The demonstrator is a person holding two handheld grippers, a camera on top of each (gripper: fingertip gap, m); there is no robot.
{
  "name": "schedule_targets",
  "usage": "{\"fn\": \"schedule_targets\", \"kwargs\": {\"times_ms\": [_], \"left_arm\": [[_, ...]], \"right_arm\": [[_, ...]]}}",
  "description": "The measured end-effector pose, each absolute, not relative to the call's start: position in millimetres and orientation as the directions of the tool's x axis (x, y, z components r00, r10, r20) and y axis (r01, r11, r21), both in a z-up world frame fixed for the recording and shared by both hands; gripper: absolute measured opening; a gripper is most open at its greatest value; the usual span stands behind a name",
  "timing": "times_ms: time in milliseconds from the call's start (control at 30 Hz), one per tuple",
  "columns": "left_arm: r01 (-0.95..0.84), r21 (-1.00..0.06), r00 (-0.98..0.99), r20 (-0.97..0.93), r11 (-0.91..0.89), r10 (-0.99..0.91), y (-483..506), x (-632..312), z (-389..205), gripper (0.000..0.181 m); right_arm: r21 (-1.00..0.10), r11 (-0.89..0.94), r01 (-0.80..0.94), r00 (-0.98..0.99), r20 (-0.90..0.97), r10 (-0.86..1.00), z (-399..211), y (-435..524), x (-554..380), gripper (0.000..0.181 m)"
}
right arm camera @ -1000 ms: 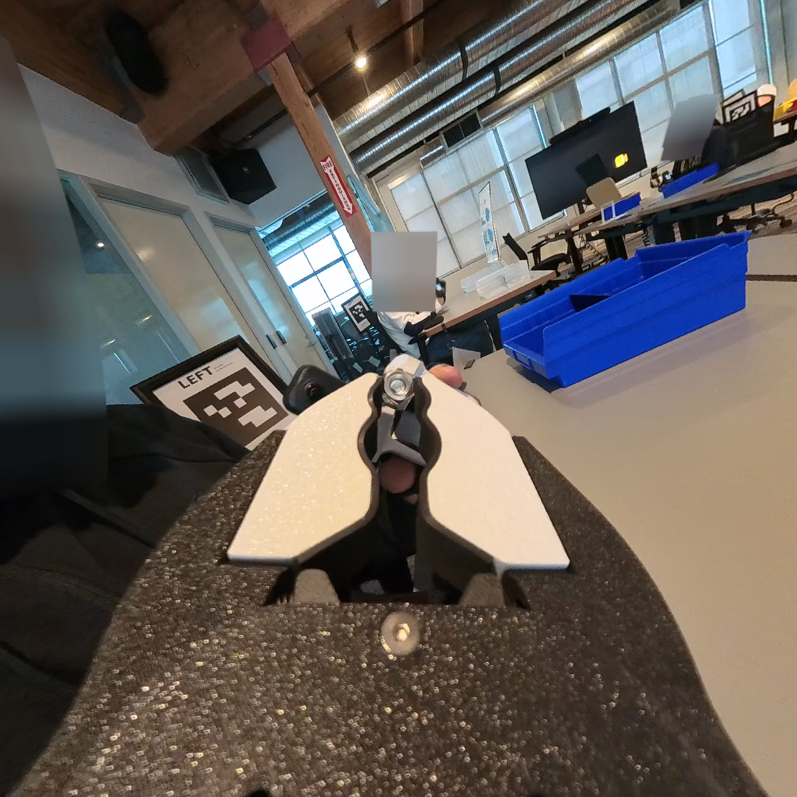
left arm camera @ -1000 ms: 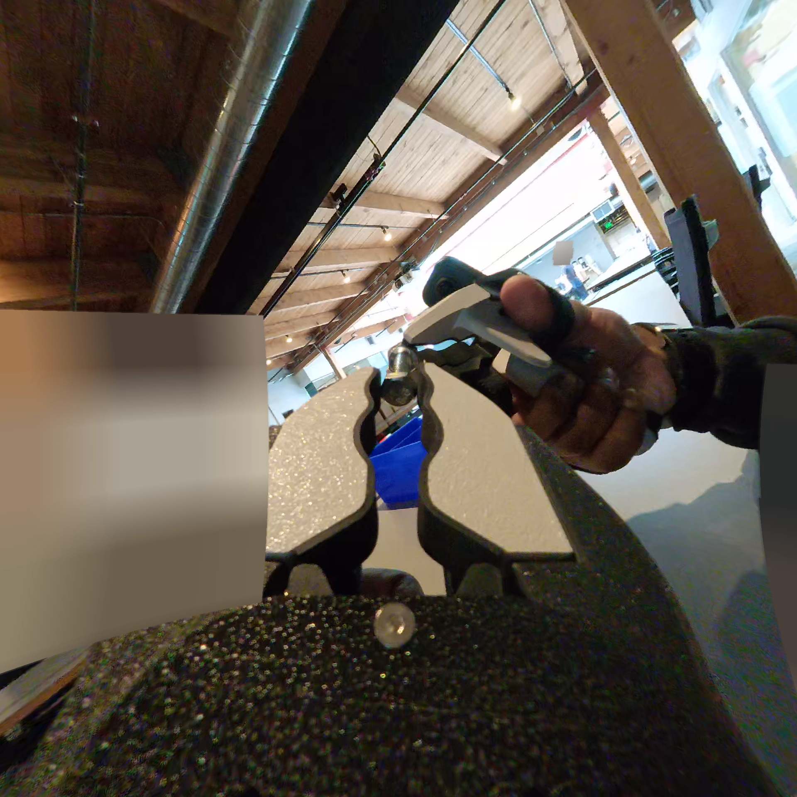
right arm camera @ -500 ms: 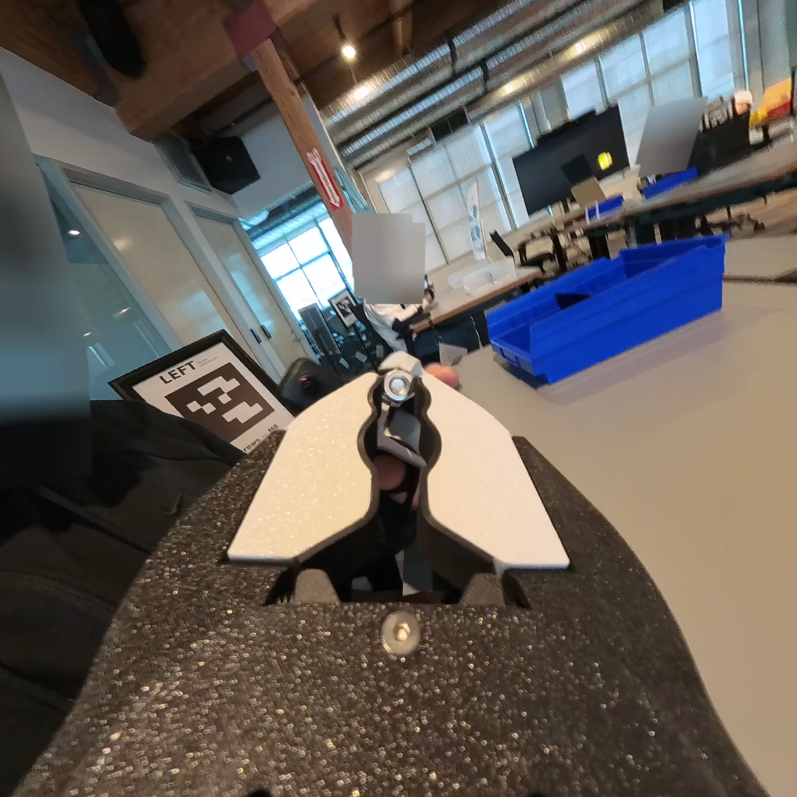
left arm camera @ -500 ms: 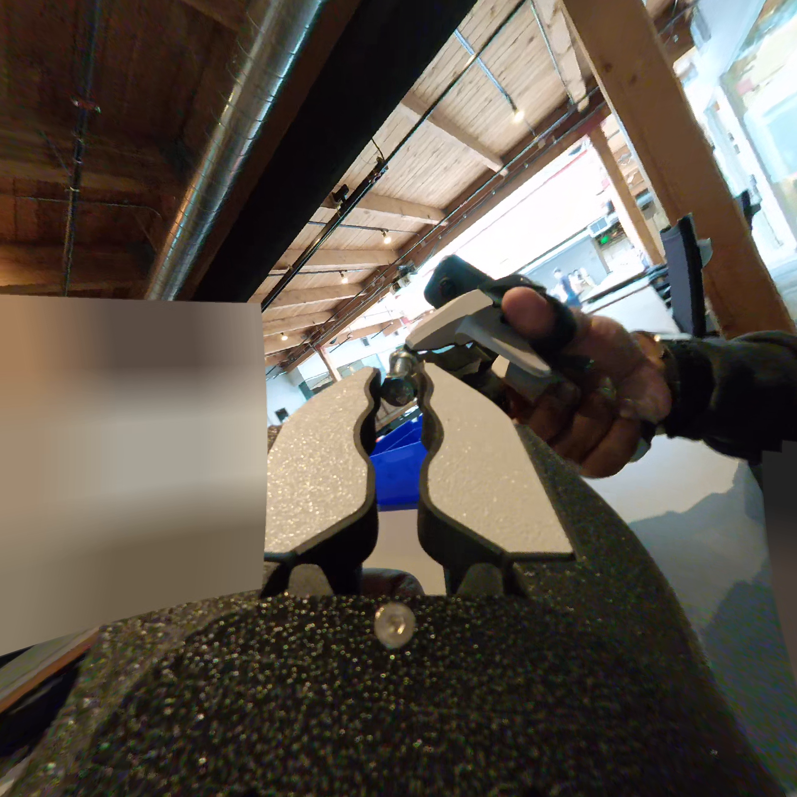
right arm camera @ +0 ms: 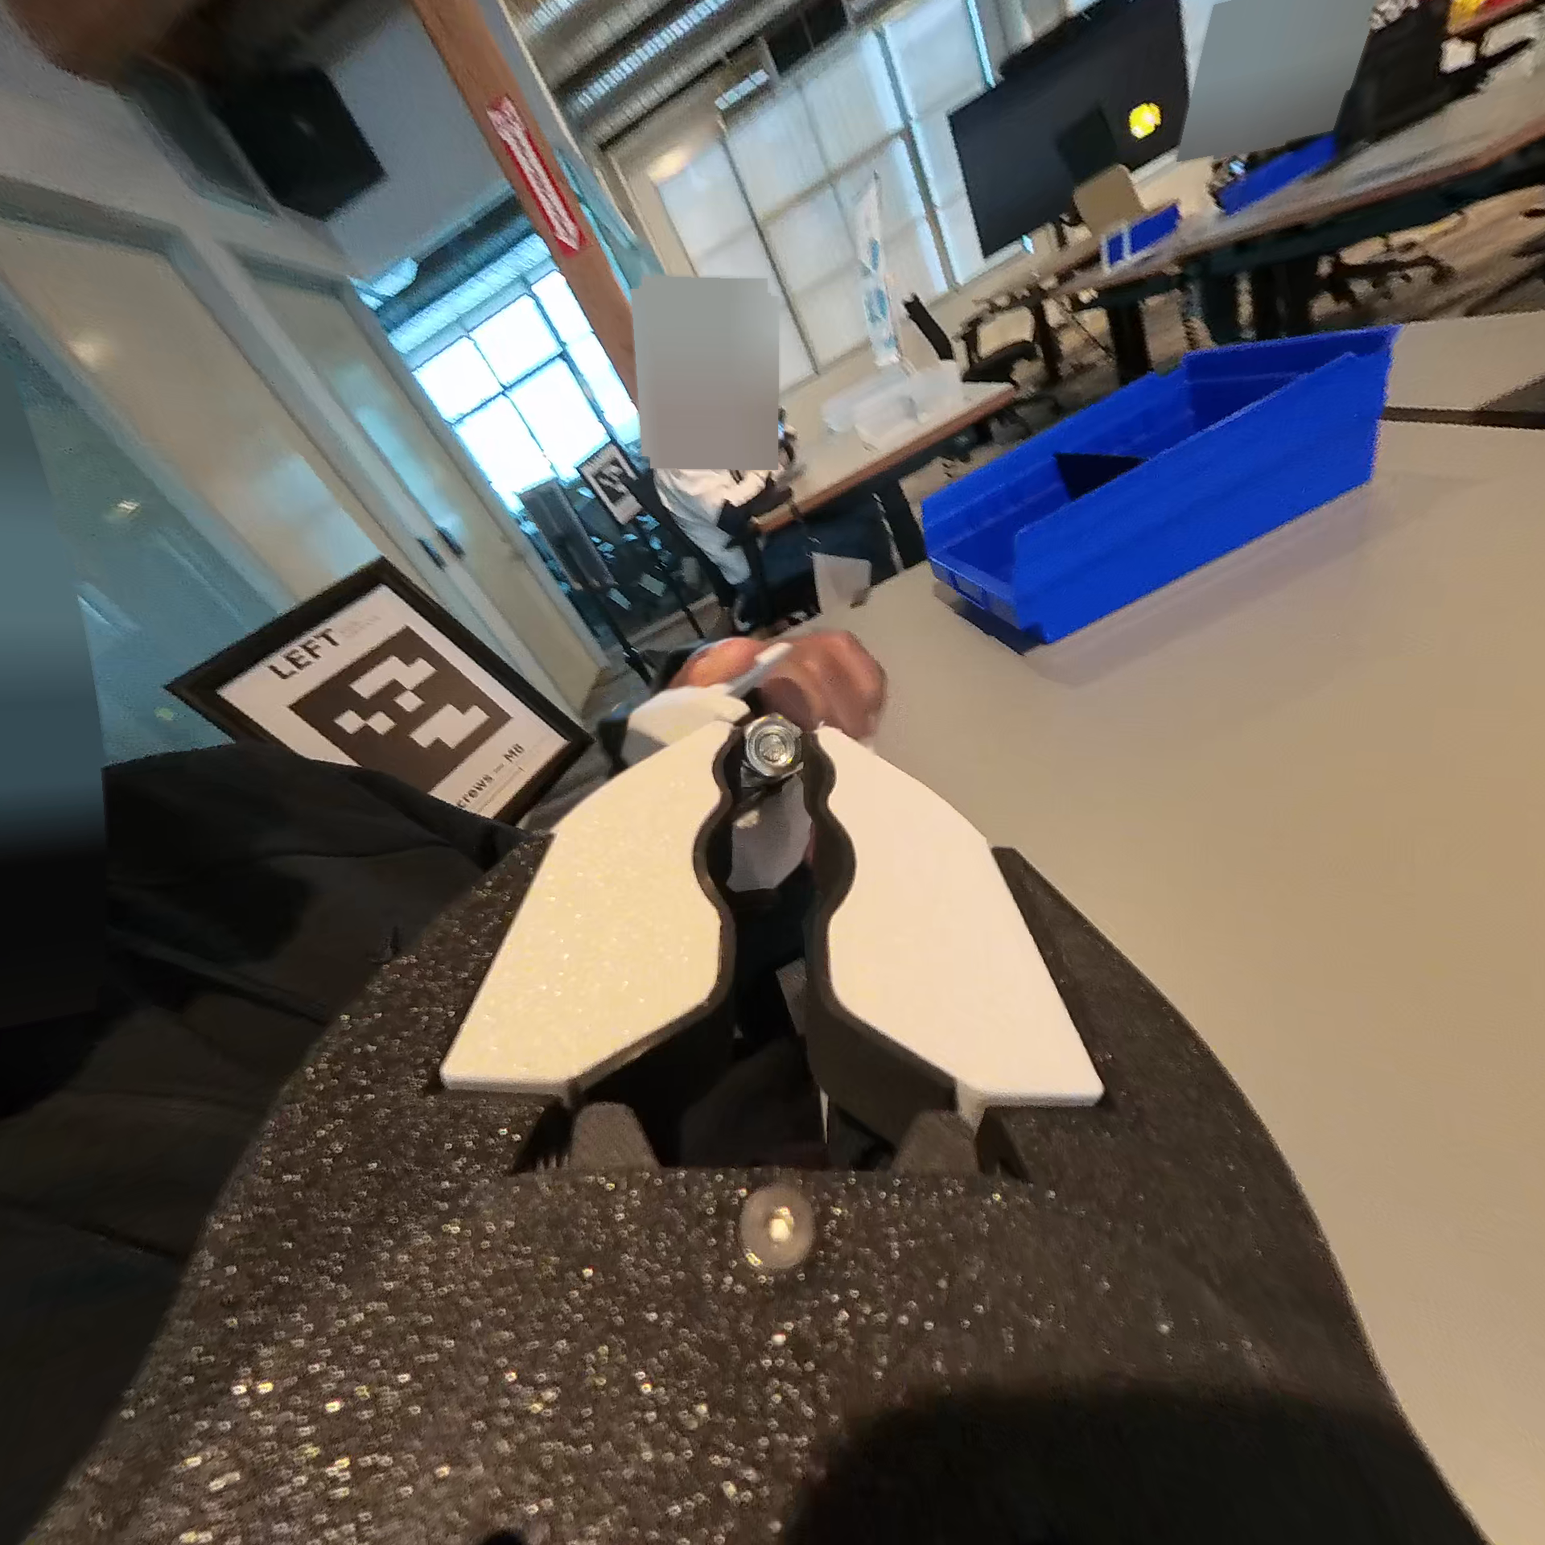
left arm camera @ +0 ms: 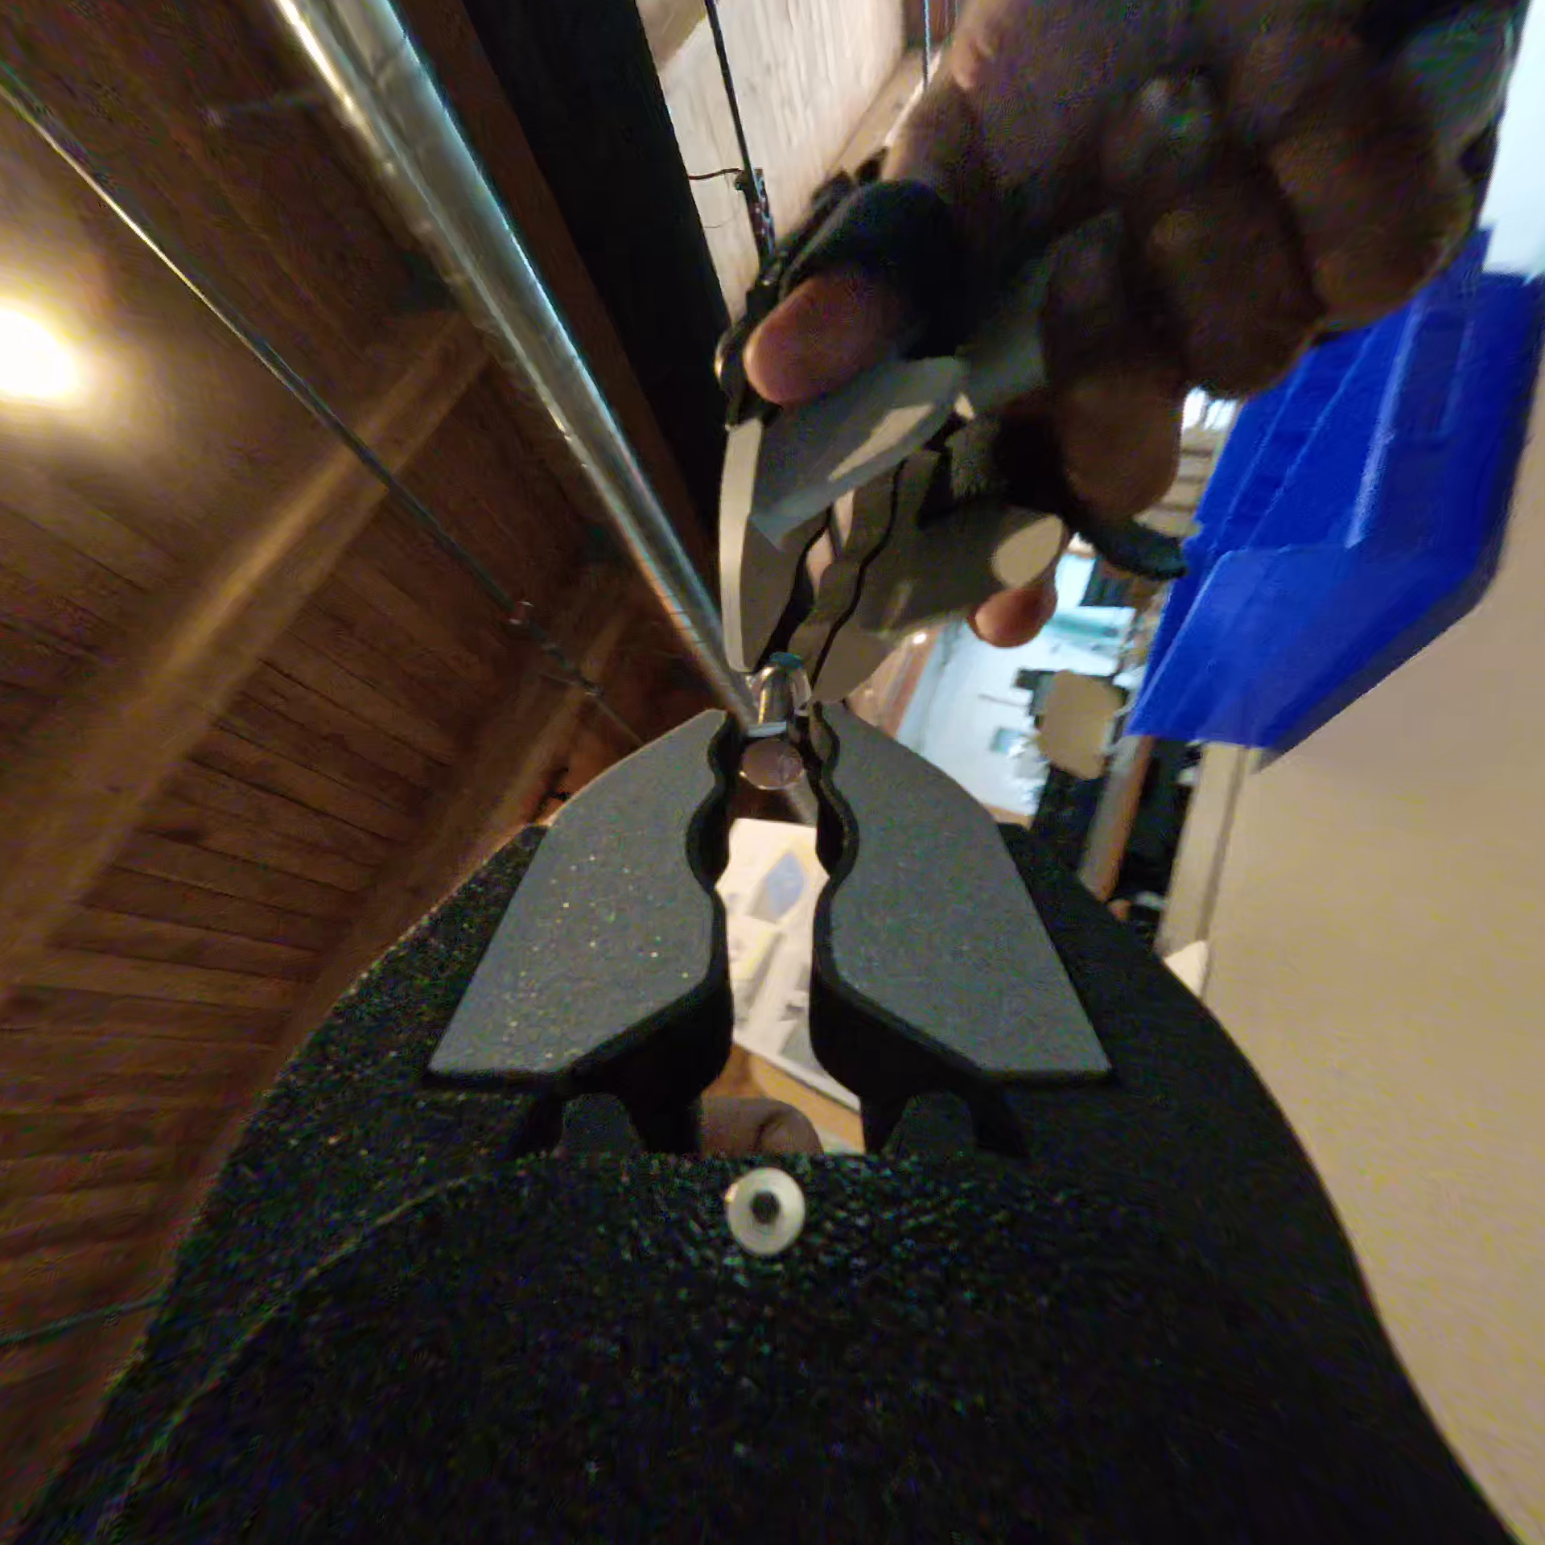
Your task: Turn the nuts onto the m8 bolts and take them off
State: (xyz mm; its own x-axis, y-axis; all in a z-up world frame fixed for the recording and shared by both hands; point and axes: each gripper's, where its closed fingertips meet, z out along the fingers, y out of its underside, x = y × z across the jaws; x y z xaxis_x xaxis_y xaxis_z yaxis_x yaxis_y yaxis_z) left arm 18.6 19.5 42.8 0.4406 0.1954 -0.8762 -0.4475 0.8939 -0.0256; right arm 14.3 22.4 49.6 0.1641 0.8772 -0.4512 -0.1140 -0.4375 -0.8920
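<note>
Pinching the bolt (left arm camera: pixel 773 757) by one end, the left gripper (left arm camera: pixel 771 736) has its fingers (left arm camera: pixel 619 903) closed on it right at their tips. The bolt's long axis runs straight out of those tips toward the right gripper (left arm camera: pixel 798 644), which meets it tip to tip from the far side, so the two tools face each other along one line with the bolt between them.

Seen from the right gripper (right arm camera: pixel 773 748), the nut (right arm camera: pixel 771 744) sits clamped in the notch at the end of its white fingers (right arm camera: pixel 928 928), face-on, with what looks like the bolt's threaded end showing through its bore. The nut therefore lies dead ahead of both pairs of fingers, and neither hand is nearer than the other. The person's left hand (right arm camera: pixel 803 677) shows just beyond the nut.

I judge the coming move to hinge on keeping that shared axis true: any tilt of either wrist would cock the nut on the thread.

Well beyond the nut and to its right, a blue bin (right arm camera: pixel 1170 485) rests on the pale surface (right arm camera: pixel 1212 794).
</note>
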Motion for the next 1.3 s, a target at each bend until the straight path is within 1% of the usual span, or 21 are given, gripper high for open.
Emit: {"fn": "schedule_targets", "kwargs": {"times_ms": [100, 167, 233, 467, 1000, 1300], "left_arm": [[-0.520, 0.084, 0.429, -0.835, 0.850, 0.344, 13.8, 20.3, 45.1, 0.015], [-0.543, 0.122, 0.438, -0.803, 0.831, 0.404, 9.1, 20.3, 45.5, 0.015], [-0.570, 0.133, 0.459, -0.767, 0.811, 0.449, 6.8, 18.1, 47.4, 0.015], [-0.608, 0.105, 0.550, -0.660, 0.787, 0.512, -1.2, 7.2, 59.9, 0.015], [-0.598, 0.051, 0.618, -0.606, 0.800, 0.501, -6.5, 12.3, 71.1, 0.015], [-0.522, -0.041, 0.698, -0.594, 0.852, 0.399, -11.6, 12.0, 81.2, 0.015]], "right_arm": [[-0.894, -0.438, -0.094, 0.202, -0.447, 0.871, 50.6, 16.7, 16.9, 0.014], [-0.896, -0.439, -0.075, 0.227, -0.444, 0.867, 51.5, 14.6, 15.7, 0.014], [-0.897, -0.438, -0.057, 0.249, -0.437, 0.864, 53.5, 13.0, 13.2, 0.014], [-0.922, -0.388, -0.002, 0.280, -0.373, 0.885, 66.7, 3.4, 1.1, 0.014], [-0.934, -0.349, -0.080, 0.203, -0.358, 0.911, 79.6, -9.7, 2.8, 0.014], [-0.939, -0.326, -0.109, 0.178, -0.342, 0.923, 88.4, -17.7, 1.8, 0.014]]}}
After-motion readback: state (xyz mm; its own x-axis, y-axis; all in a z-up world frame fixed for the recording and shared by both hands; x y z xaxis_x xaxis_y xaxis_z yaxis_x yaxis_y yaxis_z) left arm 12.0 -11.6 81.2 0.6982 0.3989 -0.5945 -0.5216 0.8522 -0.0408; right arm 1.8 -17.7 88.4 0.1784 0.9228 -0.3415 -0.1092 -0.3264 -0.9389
